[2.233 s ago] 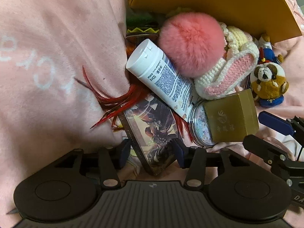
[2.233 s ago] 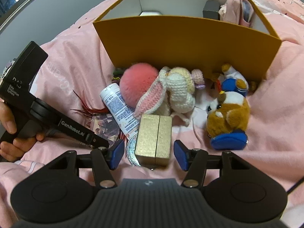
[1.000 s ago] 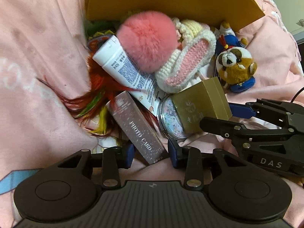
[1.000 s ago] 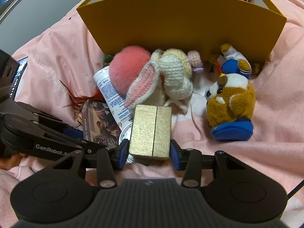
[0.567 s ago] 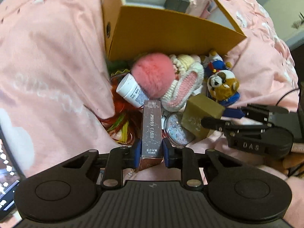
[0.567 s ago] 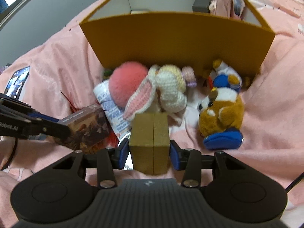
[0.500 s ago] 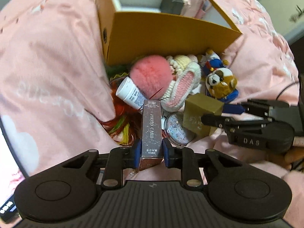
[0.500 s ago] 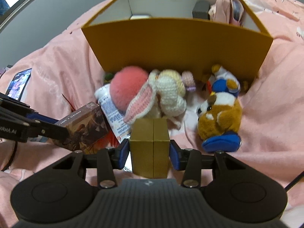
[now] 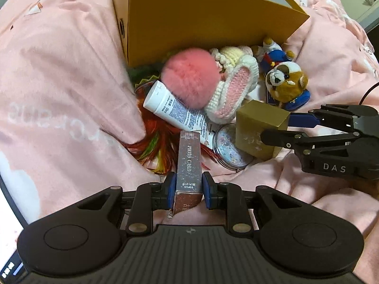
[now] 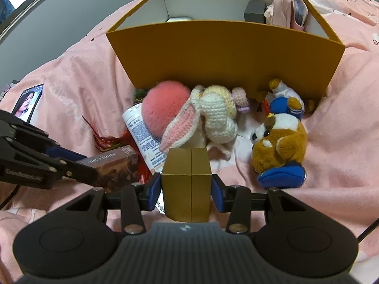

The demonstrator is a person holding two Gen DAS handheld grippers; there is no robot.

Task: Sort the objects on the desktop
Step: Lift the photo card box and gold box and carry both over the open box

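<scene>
My left gripper (image 9: 187, 190) is shut on a photo card box (image 9: 188, 165), held above the pink blanket; the box also shows in the right wrist view (image 10: 113, 165). My right gripper (image 10: 186, 190) is shut on a gold box (image 10: 187, 182), which also shows in the left wrist view (image 9: 260, 130). Behind both stands an orange storage box (image 10: 225, 54) with dividers. In front of it lie a pink pompom (image 9: 189, 80), a crochet bunny (image 10: 213, 116), a white tube (image 9: 175, 113), a plush dog (image 10: 279, 142), red feathers (image 9: 156, 142) and a round glitter compact (image 9: 227, 146).
A small blue-and-white plush (image 10: 284, 99) lies against the orange box's front wall. A phone (image 10: 27, 101) lies on the blanket at the far left. The orange box holds a dark block (image 10: 254, 11) and pink items (image 10: 279, 11) in its right compartment.
Both grippers closed on their boxes and lifted them off the pile. The photo card box turned on edge in the left gripper. The view has pulled back and the orange box's inside shows.
</scene>
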